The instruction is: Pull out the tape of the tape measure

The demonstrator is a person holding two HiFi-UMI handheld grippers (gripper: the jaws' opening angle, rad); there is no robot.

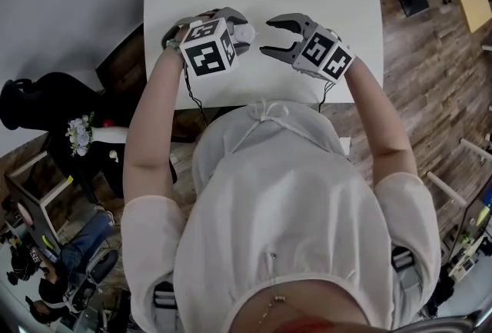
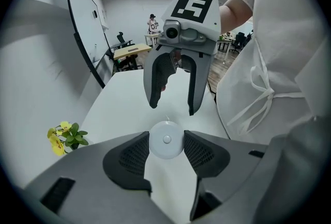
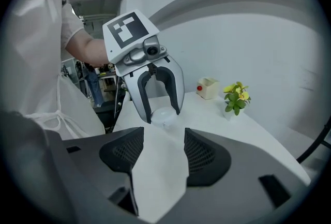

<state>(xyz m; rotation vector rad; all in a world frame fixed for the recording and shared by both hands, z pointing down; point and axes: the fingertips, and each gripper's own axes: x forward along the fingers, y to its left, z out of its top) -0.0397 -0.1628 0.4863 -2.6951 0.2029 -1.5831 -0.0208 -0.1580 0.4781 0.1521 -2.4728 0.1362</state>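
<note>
Tape measure (image 2: 166, 137) in left gripper (image 2: 166, 141) shows barely any tab (image 2: 166, 119).

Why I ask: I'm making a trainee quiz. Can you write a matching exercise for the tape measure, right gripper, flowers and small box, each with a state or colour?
Things:
1. tape measure
2. right gripper
3. flowers
4. small box

States or colours:
A. cream with a red dot
B. held by the left gripper
C. yellow
D. open, nothing in it

Pairs: 1-B, 2-D, 3-C, 4-A.
</note>
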